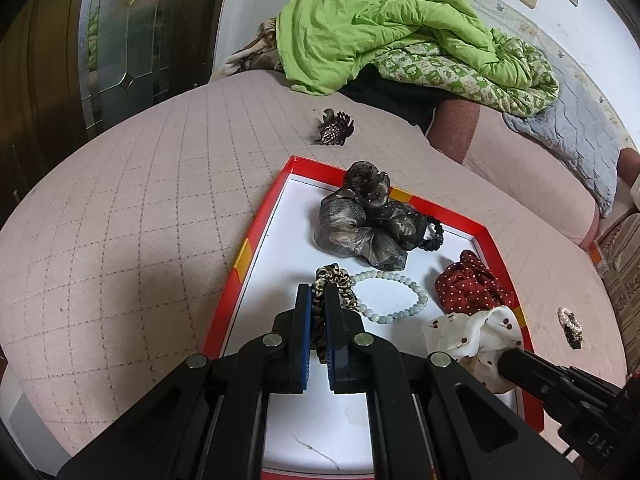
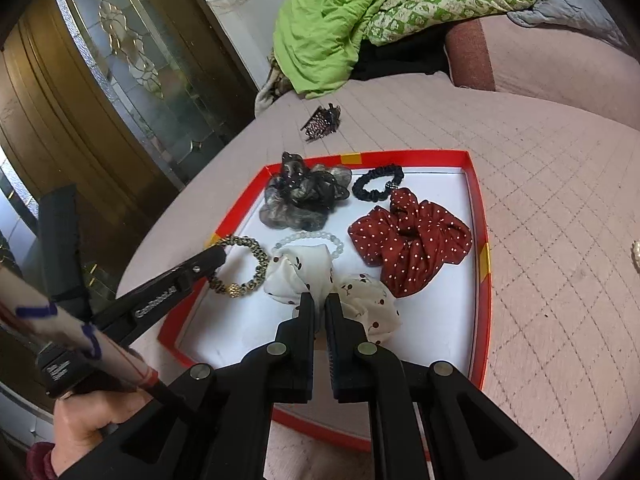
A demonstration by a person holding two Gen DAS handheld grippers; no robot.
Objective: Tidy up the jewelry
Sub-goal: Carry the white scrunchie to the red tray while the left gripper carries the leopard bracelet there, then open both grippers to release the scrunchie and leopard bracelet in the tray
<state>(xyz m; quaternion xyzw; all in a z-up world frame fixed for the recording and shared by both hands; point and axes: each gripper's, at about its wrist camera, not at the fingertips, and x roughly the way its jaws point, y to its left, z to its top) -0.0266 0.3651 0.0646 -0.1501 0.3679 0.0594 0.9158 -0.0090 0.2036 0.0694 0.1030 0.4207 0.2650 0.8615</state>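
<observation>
The leopard-print hair tie (image 1: 335, 280) lies in the near left part of the red-rimmed tray (image 1: 256, 236), and the left hand-held gripper (image 1: 318, 300) is clamped on its near edge, the blue pads pressed against the band. Touching its right side lies a pale bead bracelet (image 1: 394, 296). The white cherry-print scrunchie (image 2: 360, 300) sits at the near middle of the tray, overlapping the bracelet's near edge, and the right hand-held gripper (image 2: 319, 304) is closed on its gathered middle. To its right lies a red polka-dot scrunchie (image 2: 412, 240). At the tray's far side a grey-brown sheer scrunchie (image 2: 304, 196) rests beside a thin black hair tie (image 2: 376, 182).

The tray lies on a pink quilted bed (image 1: 120, 240). Beyond the tray's far edge, apart from it, a dark rhinestone claw clip (image 1: 335, 128) sits on the bed. A small pearl-trimmed clip (image 1: 570, 326) lies on the bed to the right of the tray. A green quilt (image 1: 392, 32) is heaped at the far end.
</observation>
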